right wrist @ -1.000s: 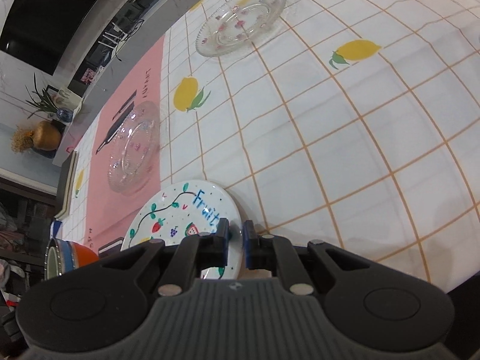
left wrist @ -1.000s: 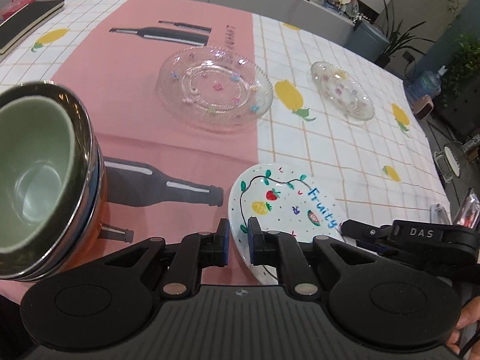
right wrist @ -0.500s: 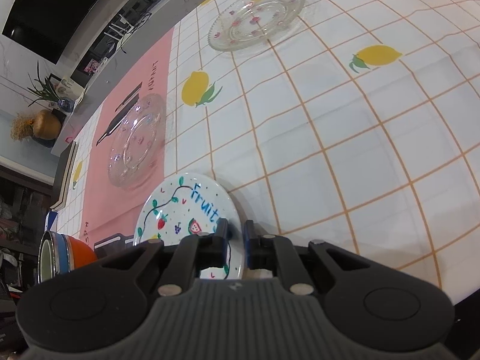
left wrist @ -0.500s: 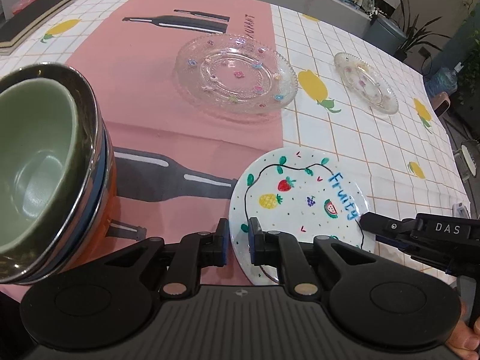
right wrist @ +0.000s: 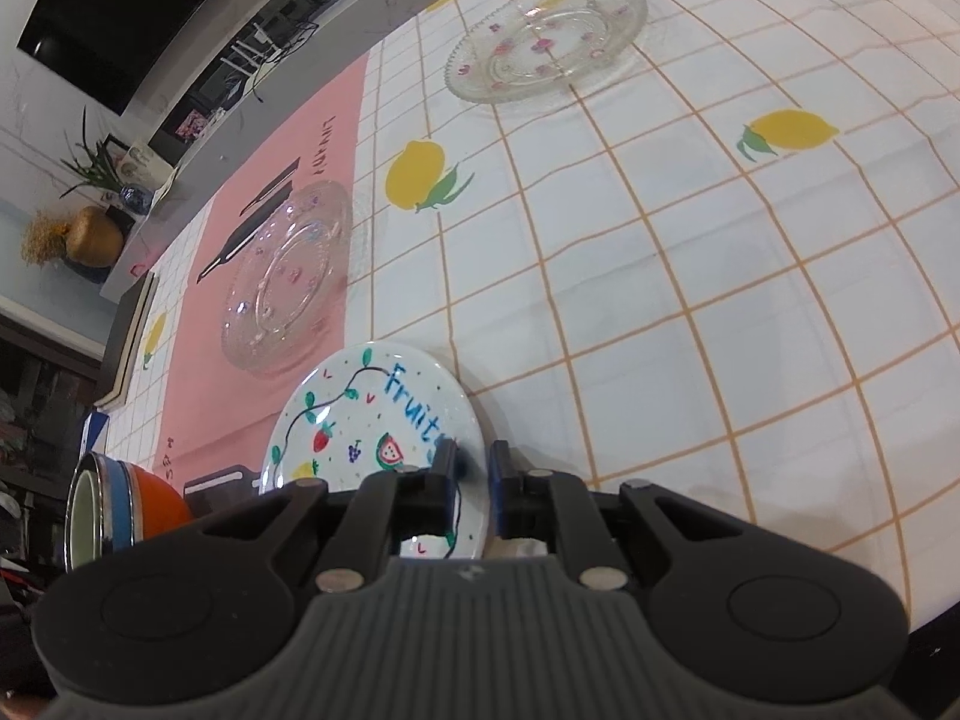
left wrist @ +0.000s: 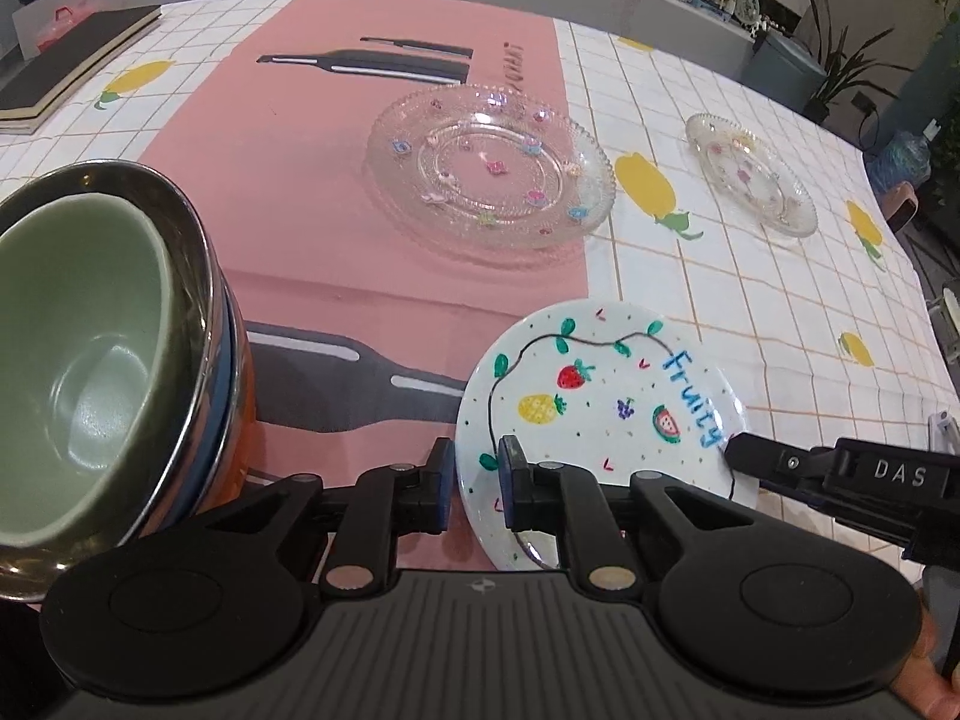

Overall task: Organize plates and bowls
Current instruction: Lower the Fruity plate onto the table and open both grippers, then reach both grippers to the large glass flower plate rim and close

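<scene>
A white plate painted with fruit and the word "Fruity" (left wrist: 606, 396) is held tilted above the table; it also shows in the right wrist view (right wrist: 372, 414). My left gripper (left wrist: 474, 480) is shut on its near left rim. My right gripper (right wrist: 468, 480) is shut on its right rim, and it shows from the side in the left wrist view (left wrist: 744, 456). A large clear glass plate (left wrist: 489, 168) lies on the pink cloth beyond. A small clear glass plate (left wrist: 750, 171) lies at the far right. A stack of bowls, green one on top (left wrist: 78, 360), stands at the left.
A checked tablecloth with lemons (right wrist: 690, 240) covers the table, with a pink bottle-print mat (left wrist: 336, 180) over its middle. A dark book (left wrist: 66, 66) lies at the far left corner. The table's right edge (left wrist: 912, 252) drops off near the small glass plate.
Both grippers have lifted the fruit plate and carried it a little forward and right. The view has risen, so the glass plates sit lower in frame.
</scene>
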### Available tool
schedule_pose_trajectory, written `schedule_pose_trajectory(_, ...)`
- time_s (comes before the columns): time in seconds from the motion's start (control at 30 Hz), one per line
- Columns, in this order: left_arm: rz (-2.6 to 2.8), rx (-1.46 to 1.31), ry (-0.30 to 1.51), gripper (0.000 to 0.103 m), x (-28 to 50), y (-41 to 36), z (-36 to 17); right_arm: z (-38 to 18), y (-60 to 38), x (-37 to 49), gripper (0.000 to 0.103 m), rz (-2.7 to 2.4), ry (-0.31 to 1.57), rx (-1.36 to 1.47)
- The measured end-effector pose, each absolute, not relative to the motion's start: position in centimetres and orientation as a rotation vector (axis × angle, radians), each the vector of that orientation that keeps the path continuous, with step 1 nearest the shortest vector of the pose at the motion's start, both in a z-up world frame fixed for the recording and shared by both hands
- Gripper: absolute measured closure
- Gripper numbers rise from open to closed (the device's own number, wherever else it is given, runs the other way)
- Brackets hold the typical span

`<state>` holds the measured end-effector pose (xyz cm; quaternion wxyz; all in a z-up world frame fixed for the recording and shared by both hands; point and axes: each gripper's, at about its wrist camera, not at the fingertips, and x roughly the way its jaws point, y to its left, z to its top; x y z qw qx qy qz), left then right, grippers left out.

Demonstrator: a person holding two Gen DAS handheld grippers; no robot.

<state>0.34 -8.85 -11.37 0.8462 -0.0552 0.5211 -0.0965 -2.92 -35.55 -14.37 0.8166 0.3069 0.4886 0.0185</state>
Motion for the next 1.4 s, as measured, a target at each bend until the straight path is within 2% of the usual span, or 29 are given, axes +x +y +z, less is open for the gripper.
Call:
schedule_pose_trajectory(0.03, -0.207, -0.118, 1.091, 0.084, 0.3, -8.8, -11.3, -14.3, -35.5, -3.0, 0.089, 0.034, 1.037, 0.644)
schedule_pose_trajectory(0.13, -0.217, -0.124, 1.061, 0.074, 0.2, -8.8, -10.7, -13.7, -35.6, -3.1, 0.078, 0.028, 1.017, 0.625)
schedule_pose_trajectory(0.3, -0.231, -0.124, 1.005, 0.064, 0.1, -8.8, -9.4, -12.3, -35.1, -3.2, 0.074, 0.019, 0.982, 0.556)
schedule_pose_trajectory(0.57, -0.260, -0.161, 0.967, 0.060, 0.9, -8.4, -7.5, -10.1, -33.3, -2.6, 0.072, 0.050, 0.923, 0.443)
schedule_pose_trajectory(0.97, -0.237, -0.254, 0.914, 0.060, 4.0, -6.4, -5.1, -8.2, -31.7, 0.3, 0.067, 0.076, 0.893, 0.417)
schedule_pose_trajectory(1.17, -0.183, -0.303, 0.917, 0.059, 6.1, -4.8, -4.6, -7.5, -30.9, 2.6, 0.063, 0.085, 0.875, 0.422)
schedule_pose_trajectory(1.4, -0.104, -0.388, 0.958, 0.058, 9.0, -3.8, -5.0, -7.8, -30.0, 6.0, 0.063, 0.076, 0.890, 0.458)
